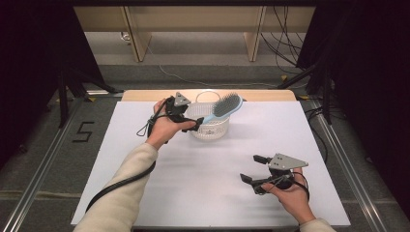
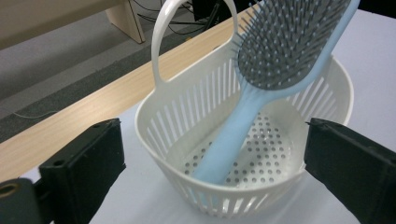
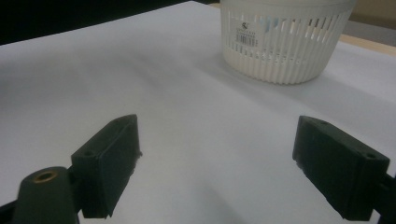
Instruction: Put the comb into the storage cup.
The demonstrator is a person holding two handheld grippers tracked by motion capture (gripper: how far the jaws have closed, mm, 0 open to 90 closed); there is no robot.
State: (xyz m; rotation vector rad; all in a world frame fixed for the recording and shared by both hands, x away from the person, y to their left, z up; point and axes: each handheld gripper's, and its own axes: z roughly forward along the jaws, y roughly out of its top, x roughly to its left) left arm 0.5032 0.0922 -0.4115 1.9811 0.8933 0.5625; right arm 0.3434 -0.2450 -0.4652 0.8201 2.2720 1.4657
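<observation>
The left gripper (image 1: pixel 197 123) sits just beside the white basket (image 1: pixel 209 126), its jaws spread wide with nothing pressed between them. Straight ahead of those jaws the blue hairbrush (image 2: pixel 261 93) stands tilted in the basket (image 2: pixel 177 140), handle end down on the perforated floor (bristle head leaning out over the far rim). The right gripper (image 1: pixel 254 168) rests well apart from the basket, over bare white table (image 1: pixel 203 183), jaws also wide and empty.
</observation>
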